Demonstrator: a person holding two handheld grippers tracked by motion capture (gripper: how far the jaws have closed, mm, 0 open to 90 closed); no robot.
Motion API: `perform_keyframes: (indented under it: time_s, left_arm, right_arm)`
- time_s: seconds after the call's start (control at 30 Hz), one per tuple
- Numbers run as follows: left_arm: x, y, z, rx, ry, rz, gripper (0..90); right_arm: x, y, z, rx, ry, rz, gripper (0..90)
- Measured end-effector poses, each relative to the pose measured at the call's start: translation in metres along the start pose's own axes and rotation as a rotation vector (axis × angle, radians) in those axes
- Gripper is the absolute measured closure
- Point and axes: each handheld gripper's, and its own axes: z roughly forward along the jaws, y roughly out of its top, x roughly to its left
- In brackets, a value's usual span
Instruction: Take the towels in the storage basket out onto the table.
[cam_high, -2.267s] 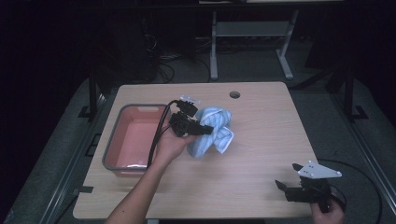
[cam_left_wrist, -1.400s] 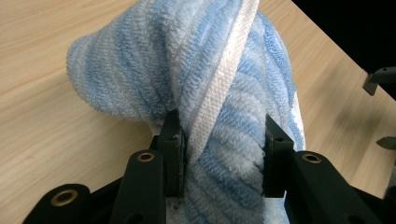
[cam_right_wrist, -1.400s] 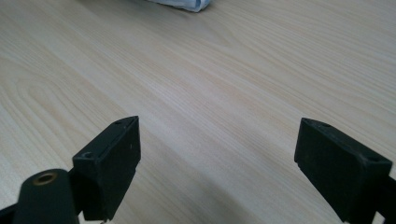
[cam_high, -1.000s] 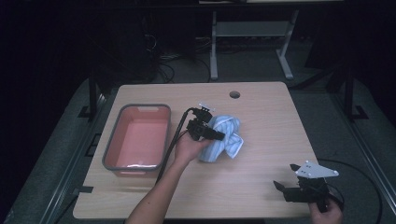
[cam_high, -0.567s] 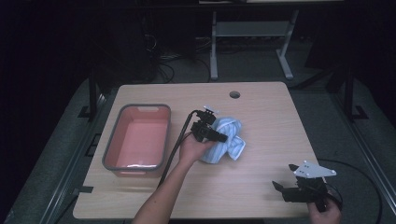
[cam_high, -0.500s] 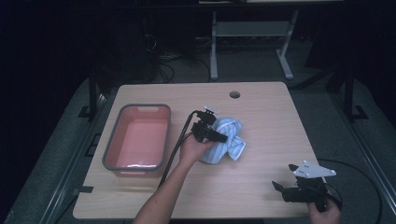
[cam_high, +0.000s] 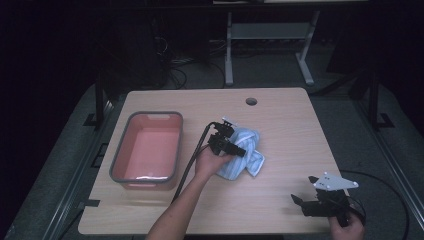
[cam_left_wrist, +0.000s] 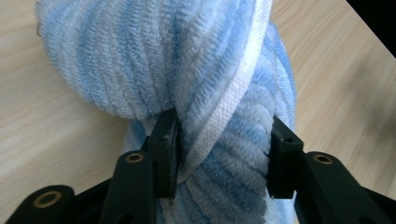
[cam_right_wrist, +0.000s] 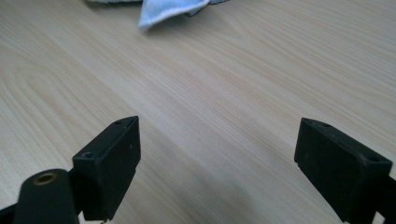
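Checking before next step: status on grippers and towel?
Left gripper jaws just opening, blue towel bunched between them on the table. Right gripper open, empty, near table corner. Nothing in the way; pink tub sits apart.

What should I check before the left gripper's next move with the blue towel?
1. Towel on the table, outside the pink bin: ok.
2. Left gripper jaws: they have just been opening, with a towel fold between them; whether the pads still press it: cannot tell.
3. Towel flat: not ok, it lies bunched and twisted.
4. Bin ready to receive: ok, nothing visible inside.
5. Right gripper out of the way: ok, jaws open over bare wood at the table's near right corner.
6. Left gripper's cable off the towel: ok, it trails between bin and forearm.
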Motion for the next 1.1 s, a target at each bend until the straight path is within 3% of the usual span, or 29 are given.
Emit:
perform_keyframes:
  time_s: [0.4,0.9,1.1]
  left_arm:
    - [-0.005,-0.001,-0.012,-0.031,0.005,0.012,44.3]
    - [-0.002,-0.016,-0.034,-0.069,-0.013,0.016,43.5]
    - [-0.003,-0.023,-0.043,-0.068,-0.020,0.038,43.2]
  right_arm:
    - [0.000,0.000,0.001,0.001,-0.006,-0.002,13.9]
    - [-0.002,0.001,0.002,0.002,-0.011,0.001,13.9]
    - [-0.003,0.001,0.002,0.004,-0.015,0.008,13.9]
